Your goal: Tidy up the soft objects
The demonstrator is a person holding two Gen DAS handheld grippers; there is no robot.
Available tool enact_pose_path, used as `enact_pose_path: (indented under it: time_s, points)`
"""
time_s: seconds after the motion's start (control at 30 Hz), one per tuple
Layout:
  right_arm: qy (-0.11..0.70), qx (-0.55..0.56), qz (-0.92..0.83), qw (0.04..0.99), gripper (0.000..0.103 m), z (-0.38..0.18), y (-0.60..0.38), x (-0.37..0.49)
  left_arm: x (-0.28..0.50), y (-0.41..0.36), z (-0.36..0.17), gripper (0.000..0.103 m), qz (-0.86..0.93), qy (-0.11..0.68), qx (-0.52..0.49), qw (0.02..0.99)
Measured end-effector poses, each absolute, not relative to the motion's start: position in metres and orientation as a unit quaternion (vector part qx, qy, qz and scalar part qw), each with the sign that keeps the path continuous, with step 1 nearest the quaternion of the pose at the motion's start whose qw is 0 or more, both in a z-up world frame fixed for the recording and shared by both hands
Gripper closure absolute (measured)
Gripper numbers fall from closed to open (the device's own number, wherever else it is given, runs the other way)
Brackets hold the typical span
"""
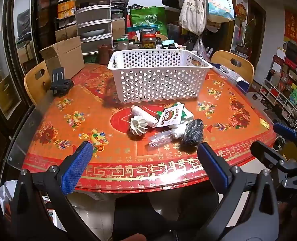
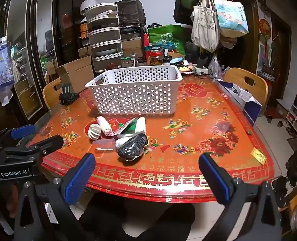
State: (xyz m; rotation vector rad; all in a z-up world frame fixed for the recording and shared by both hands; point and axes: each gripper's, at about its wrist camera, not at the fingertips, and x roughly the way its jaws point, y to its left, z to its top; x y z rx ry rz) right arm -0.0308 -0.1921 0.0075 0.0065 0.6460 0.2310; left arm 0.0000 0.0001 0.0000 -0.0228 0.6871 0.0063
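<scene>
- The white perforated basket [image 1: 158, 76] stands on the red patterned tabletop [image 1: 218, 108], and from these views nothing can be seen inside it.
- The soft things lie in a loose heap just in front of the basket: a white rolled cloth [image 1: 143, 114], a ribbed white ball [image 1: 138, 125], a green-and-white packet [image 1: 173, 114], a clear plastic bag [image 1: 160, 137] and a dark wrapped bundle [image 1: 193, 132].
- The left gripper [image 1: 145, 163] hangs short of the heap, on the side away from the basket, fingers spread wide and holding nothing.
- The right gripper [image 2: 146, 169] does likewise, fingers released and bare.
- The first pick looks not yet begun. The dark bundle, farthest from the basket and least buried, seems the sensible start.
- Straddle its middle and squeeze gently, since the wrapping looks slippery.
- Lift well above the basket's rim before letting go.
</scene>
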Motion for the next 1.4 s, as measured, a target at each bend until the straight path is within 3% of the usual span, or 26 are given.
enact_pose_path:
  time_s: [1.4]
  points:
    - [0.316, 0.015, 0.117, 0.941, 0.0, 0.009, -0.201, -0.031, -0.005, 0.002, 0.006, 0.0, 0.004, 0.337, -0.009, 0.941]
